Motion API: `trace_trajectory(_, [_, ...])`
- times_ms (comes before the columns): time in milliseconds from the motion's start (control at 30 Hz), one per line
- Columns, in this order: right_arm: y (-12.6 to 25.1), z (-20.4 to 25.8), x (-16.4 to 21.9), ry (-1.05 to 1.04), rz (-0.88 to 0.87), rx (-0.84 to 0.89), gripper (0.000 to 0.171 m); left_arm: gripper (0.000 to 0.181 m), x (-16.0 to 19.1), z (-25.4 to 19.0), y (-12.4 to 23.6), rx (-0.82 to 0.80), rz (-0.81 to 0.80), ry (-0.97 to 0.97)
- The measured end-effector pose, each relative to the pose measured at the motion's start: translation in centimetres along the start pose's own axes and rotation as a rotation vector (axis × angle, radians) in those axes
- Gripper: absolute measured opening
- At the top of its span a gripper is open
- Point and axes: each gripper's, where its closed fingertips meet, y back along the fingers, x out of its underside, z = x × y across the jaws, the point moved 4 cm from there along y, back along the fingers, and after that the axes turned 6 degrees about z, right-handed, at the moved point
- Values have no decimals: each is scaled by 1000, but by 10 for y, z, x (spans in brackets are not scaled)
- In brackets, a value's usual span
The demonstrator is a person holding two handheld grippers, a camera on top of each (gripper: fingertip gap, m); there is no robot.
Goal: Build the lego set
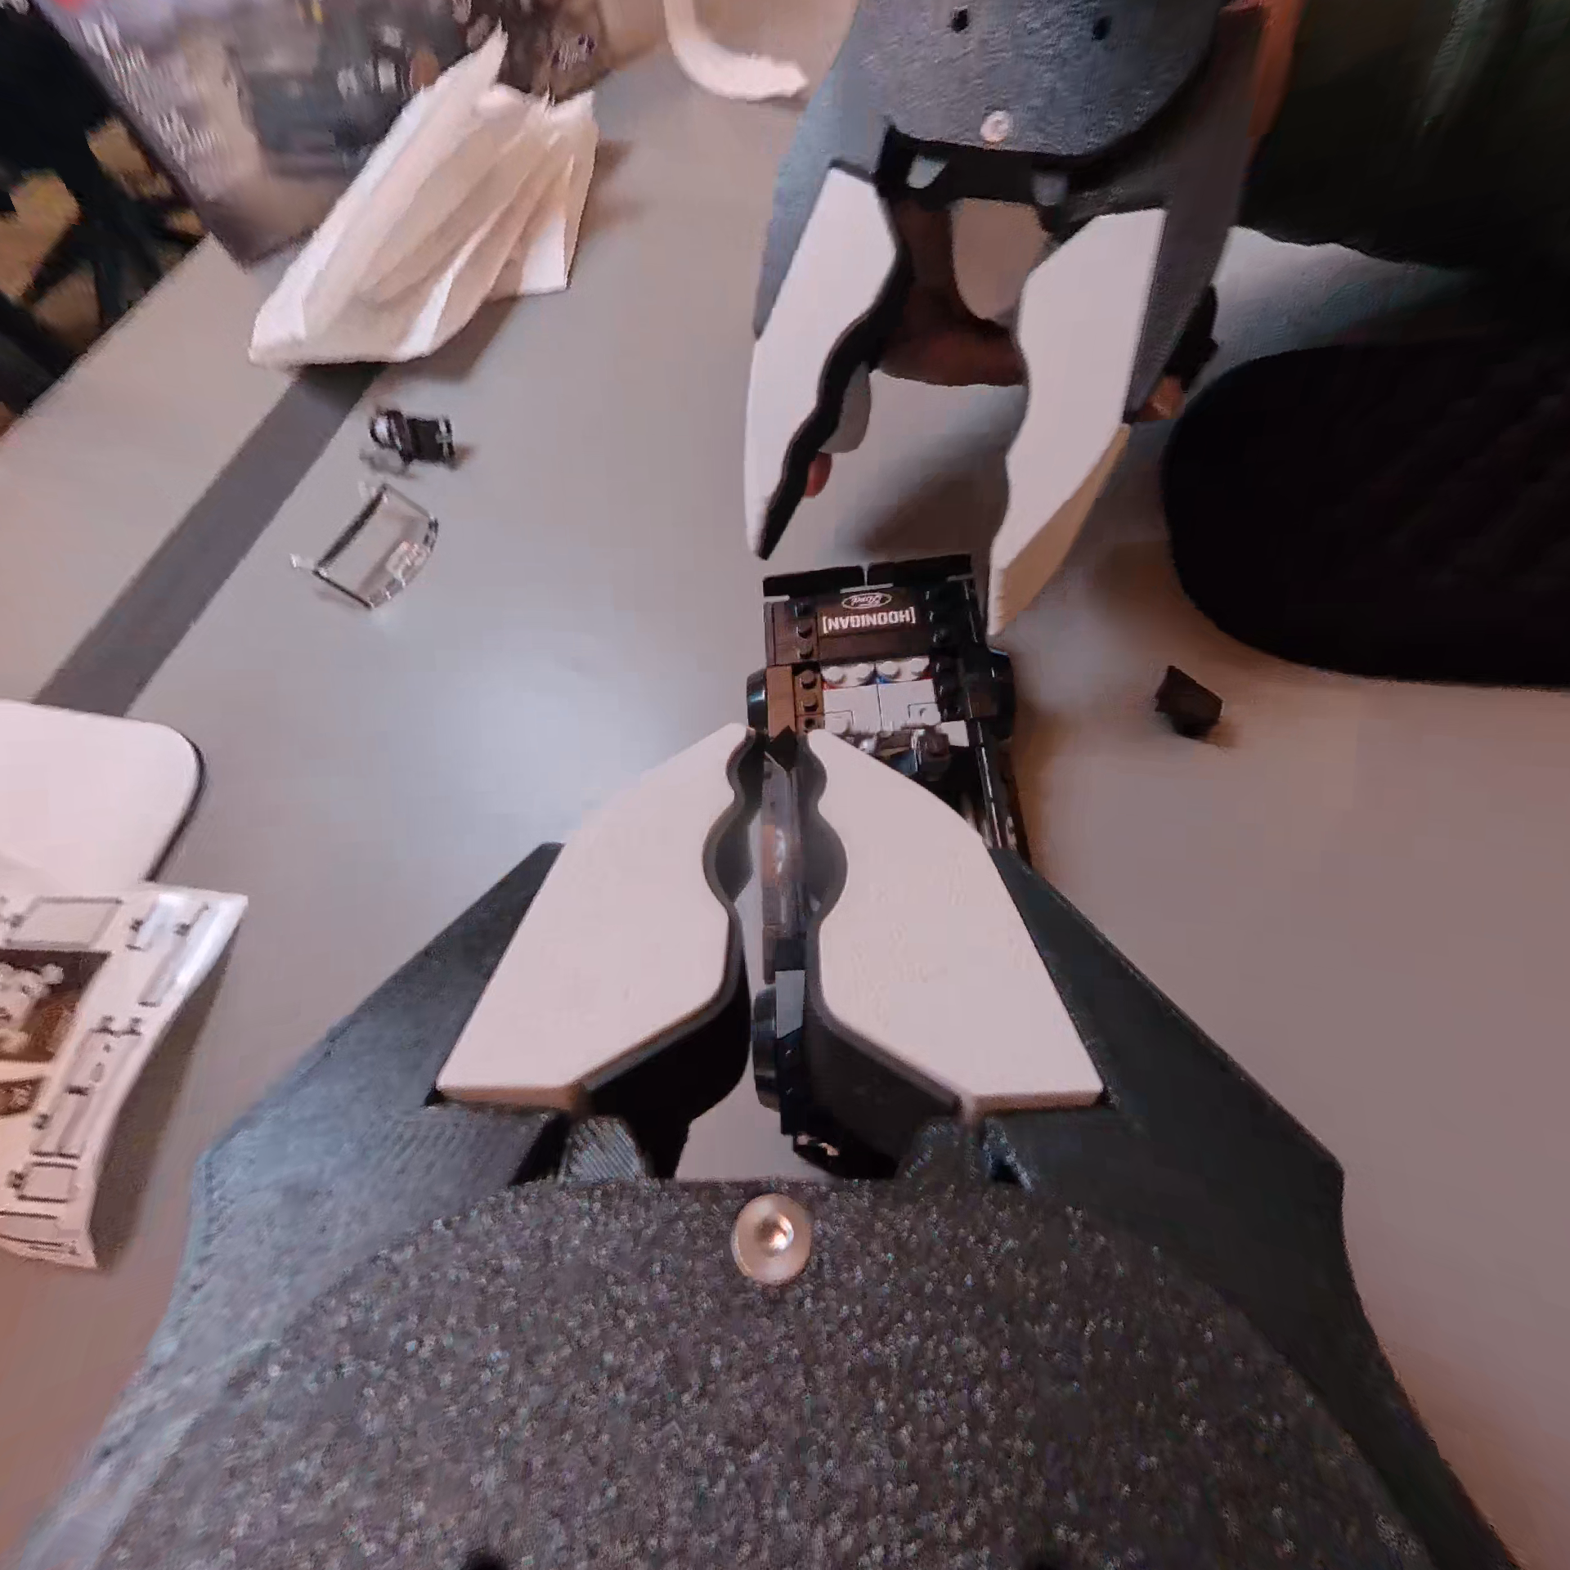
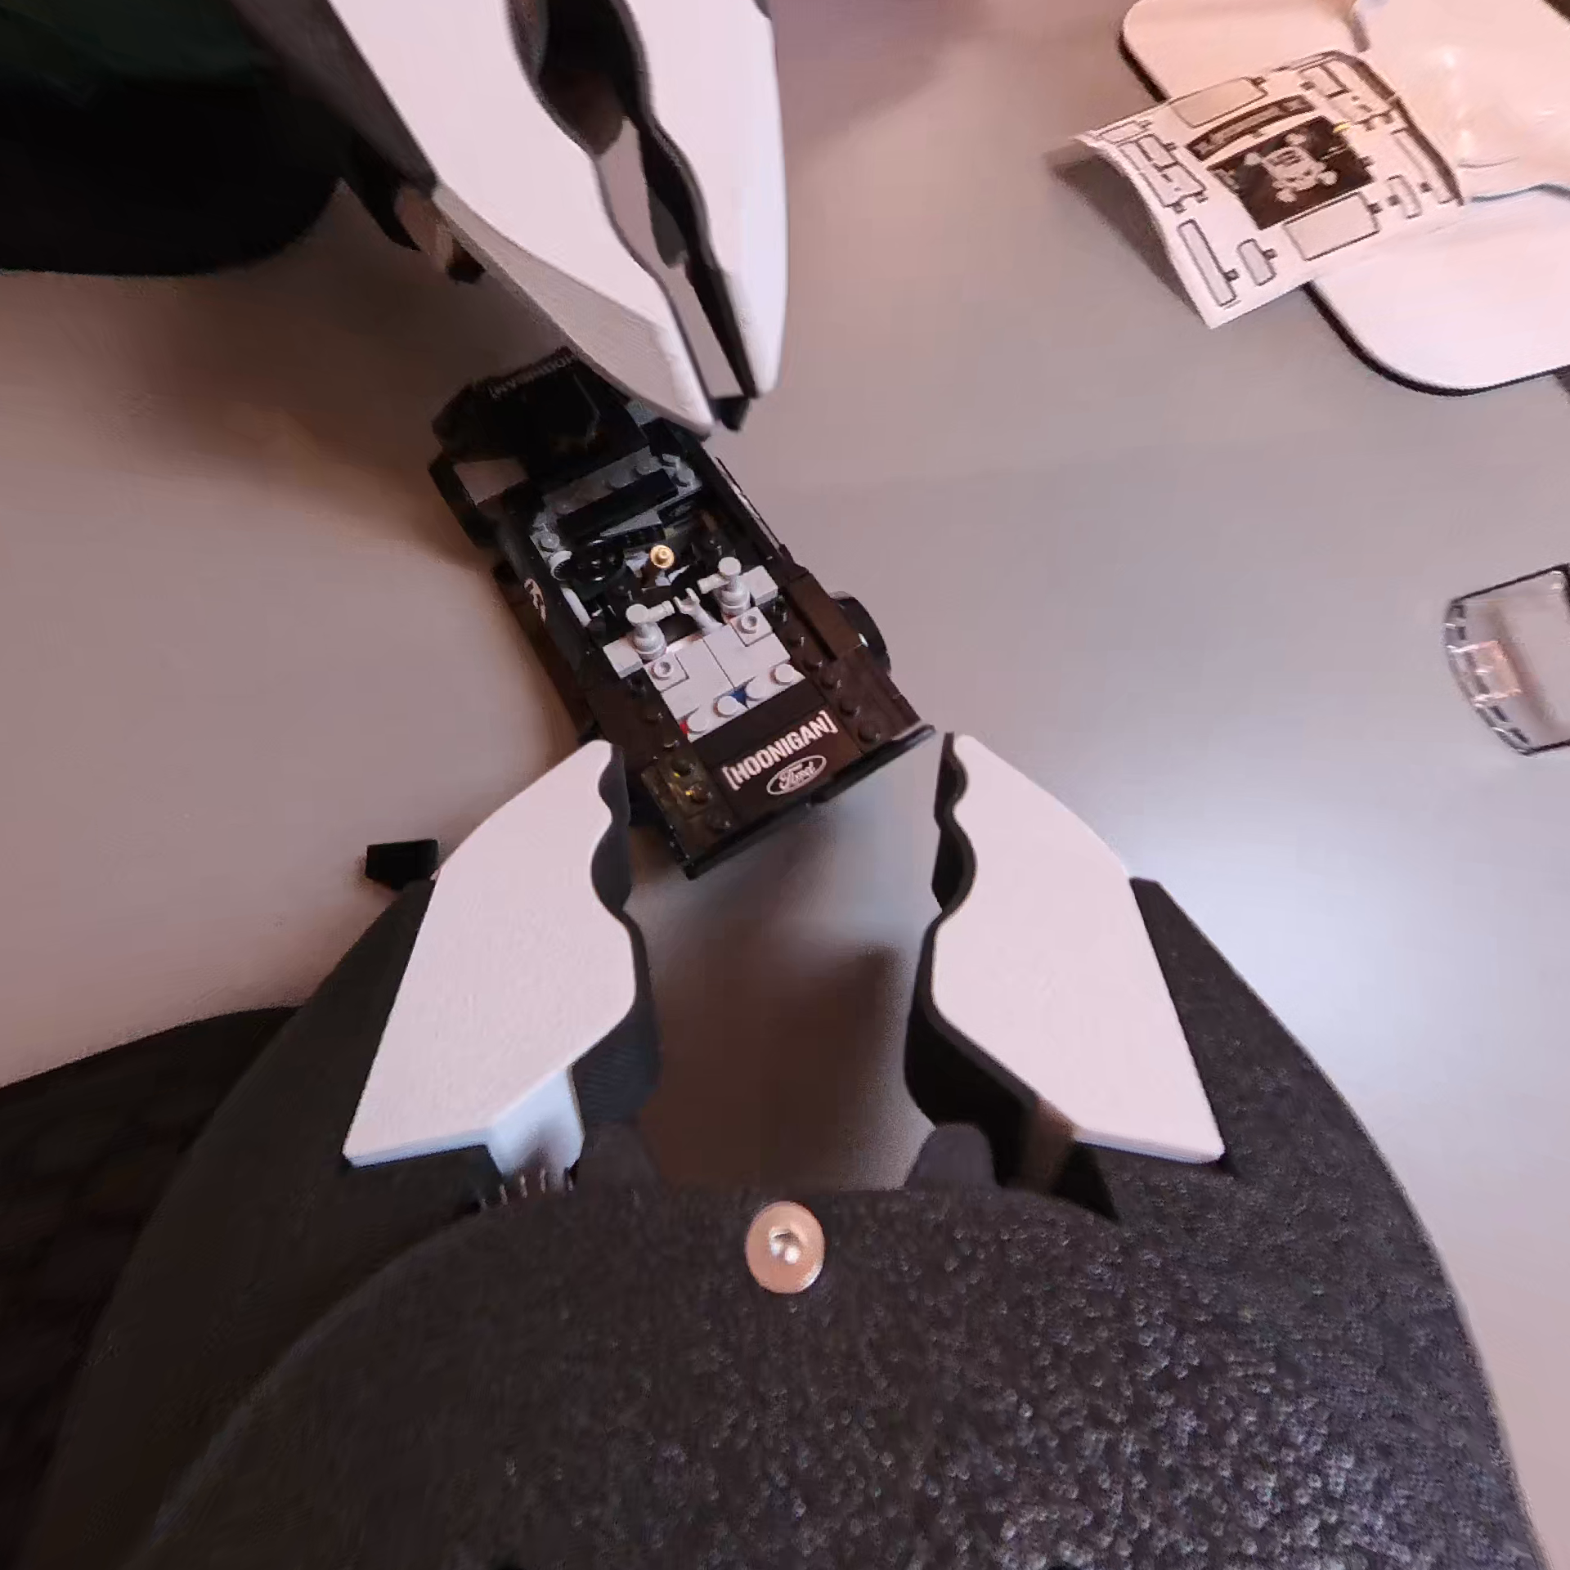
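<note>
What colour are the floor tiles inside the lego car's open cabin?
Light grey, framed by the black body of the lego car; clearest in the right wrist view.

Office-like room: grey table [image 1: 510, 680], boxes [image 1: 280, 110].

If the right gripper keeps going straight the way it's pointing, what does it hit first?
Most likely the black lego car. The right gripper has its jaws open, and the car's rear end sits right at their tips, between them. Beyond the car, the left gripper is at its far end. Exact height above the table is unclear.

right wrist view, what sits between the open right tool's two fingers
In the right wrist view, the rear end of the black lego car reaches between the fingers of the right tool; behind it, bare grey table.
</note>
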Motion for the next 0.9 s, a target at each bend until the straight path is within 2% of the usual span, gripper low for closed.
trace_trajectory(133, [-4,5,0,13,9,7,67,8,0,1,-13,52,79,136])
trace_trajectory(300, [-3,21,2,44,35,4,63,8,-3,0,-23,107,152,204])
trace_trajectory(500, [2,40,5,59,12,-69,62,8,-1,-13,-22,119,219,228])
trace_trajectory(900, [13,32,-7,-7,-155,-62,55,8,-2,-28,-25,101,278,250])
